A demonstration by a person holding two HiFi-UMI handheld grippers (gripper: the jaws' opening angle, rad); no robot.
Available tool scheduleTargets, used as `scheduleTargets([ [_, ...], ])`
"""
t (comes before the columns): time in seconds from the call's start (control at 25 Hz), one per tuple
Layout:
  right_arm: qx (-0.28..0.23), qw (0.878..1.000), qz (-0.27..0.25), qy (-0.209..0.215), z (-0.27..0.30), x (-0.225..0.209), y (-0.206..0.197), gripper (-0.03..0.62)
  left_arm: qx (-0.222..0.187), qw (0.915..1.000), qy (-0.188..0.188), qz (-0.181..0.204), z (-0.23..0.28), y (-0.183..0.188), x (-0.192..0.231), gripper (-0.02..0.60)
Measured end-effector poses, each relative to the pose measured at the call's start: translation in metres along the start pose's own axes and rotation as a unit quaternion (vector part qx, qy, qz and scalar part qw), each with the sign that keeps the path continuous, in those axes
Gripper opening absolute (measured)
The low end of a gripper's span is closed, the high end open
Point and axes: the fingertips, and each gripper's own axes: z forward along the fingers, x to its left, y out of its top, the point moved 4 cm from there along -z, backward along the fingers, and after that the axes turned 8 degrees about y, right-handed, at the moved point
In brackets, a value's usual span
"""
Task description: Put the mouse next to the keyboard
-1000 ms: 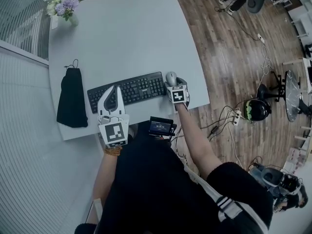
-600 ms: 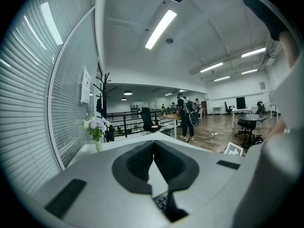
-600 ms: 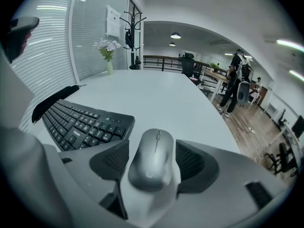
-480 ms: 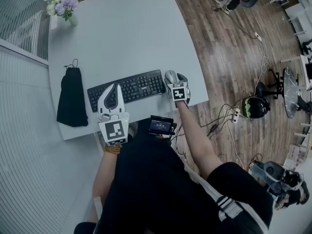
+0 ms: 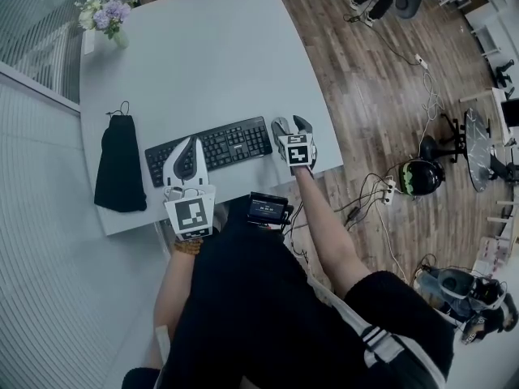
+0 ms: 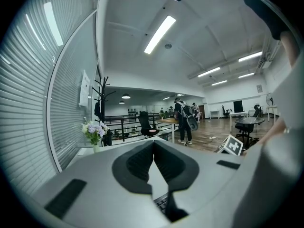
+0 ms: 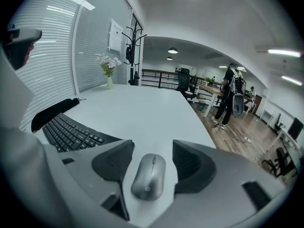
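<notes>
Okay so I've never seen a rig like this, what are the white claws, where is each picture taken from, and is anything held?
A person holds a two-jaw gripper in each hand. One picture comes from a camera on the person's head, looking down; the other two from cameras riding on the grippers. On the table lie a keyboard, a mouse beside its right end, a black bag and a vase of flowers. The left gripper is shut, empty. The right gripper is open; its jaws have just been closing, the mouse between them but not gripped.
</notes>
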Motion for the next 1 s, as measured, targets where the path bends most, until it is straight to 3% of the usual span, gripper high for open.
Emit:
scheduleTargets([
  [1.0,-0.117,0.99,-0.065,-0.044,-0.091,0.032,0.083,0.202,-0.044,0.9988,-0.02,-0.012,-0.024,0.019,0.008,0.012],
])
